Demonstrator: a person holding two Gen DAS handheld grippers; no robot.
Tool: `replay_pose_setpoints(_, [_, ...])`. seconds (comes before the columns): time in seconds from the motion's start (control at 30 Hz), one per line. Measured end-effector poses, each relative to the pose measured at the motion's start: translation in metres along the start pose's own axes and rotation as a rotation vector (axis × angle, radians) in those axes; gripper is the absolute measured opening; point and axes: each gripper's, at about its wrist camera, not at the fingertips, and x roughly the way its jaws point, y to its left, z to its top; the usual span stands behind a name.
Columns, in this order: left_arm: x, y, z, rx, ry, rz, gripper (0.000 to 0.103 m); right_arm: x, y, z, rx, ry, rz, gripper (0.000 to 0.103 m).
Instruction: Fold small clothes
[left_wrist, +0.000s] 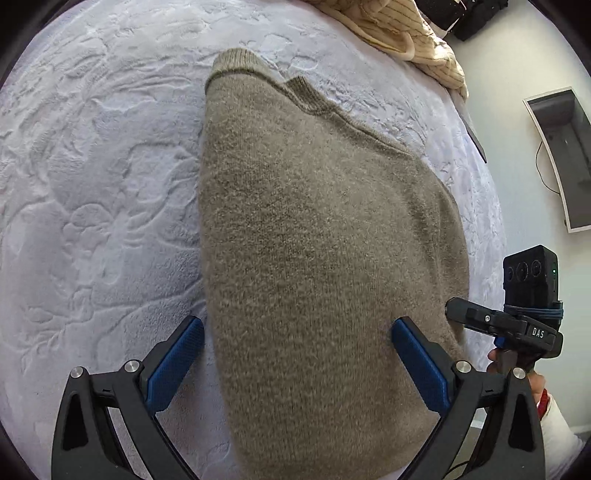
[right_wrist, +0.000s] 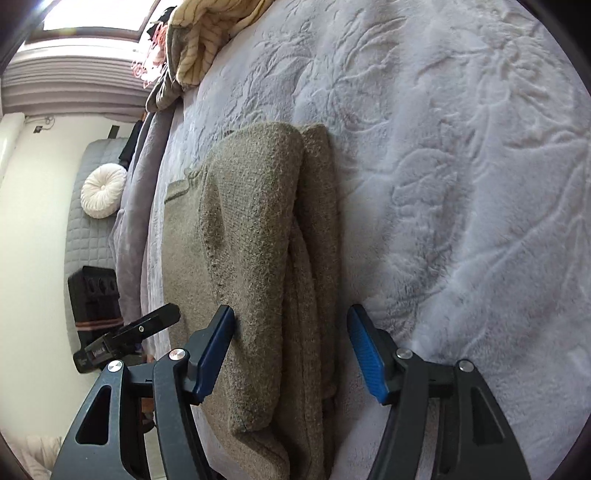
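On bedspread (left_wrist: 92, 184): one sweater (left_wrist: 314, 240), seemingly folded.

A pale embossed blanket (right_wrist: 461, 166) covers the bed beyond the jaws and to their right. To their left stands a white wall (right_wrist: 33, 221) with a grey quilted panel (right_wrist: 75, 229) and a round white cushion (right_wrist: 103, 191). Daylight comes from a window (right_wrist: 96, 14) far up left.

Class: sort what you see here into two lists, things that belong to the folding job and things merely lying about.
Belongs to the job:
olive knitted sweater
left gripper
right gripper

Just lying about:
cream striped garment
round white cushion
embossed lilac blanket, only the work surface
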Motion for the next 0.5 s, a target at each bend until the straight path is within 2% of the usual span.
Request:
replay_pose_setpoints(0.13, [0.010, -0.021, -0.002, 0.018, -0.009, -0.025, 0.102, 0.012, 0.005, 0.008, -0.042, 0.036, 0.038, 0.069])
replay_pose_setpoints(0.2, [0.014, -0.029, 0.002, 0.019, -0.010, 0.001, 0.102, 0.018, 0.013, 0.011, -0.075, 0.049, 0.061, 0.071])
replay_pose_setpoints(0.3, [0.022, -0.029, 0.005, 0.017, 0.000, 0.013, 0.102, 0.032, 0.021, 0.015, -0.118, 0.080, 0.056, 0.073])
replay_pose_setpoints(0.4, [0.024, -0.025, 0.007, 0.002, 0.006, -0.006, 0.102, 0.040, 0.019, 0.017, -0.097, 0.087, 0.072, 0.073])
replay_pose_setpoints(0.5, [0.017, -0.027, 0.005, 0.026, -0.009, 0.015, 0.088, 0.039, 0.017, 0.016, -0.062, 0.075, 0.089, 0.071])
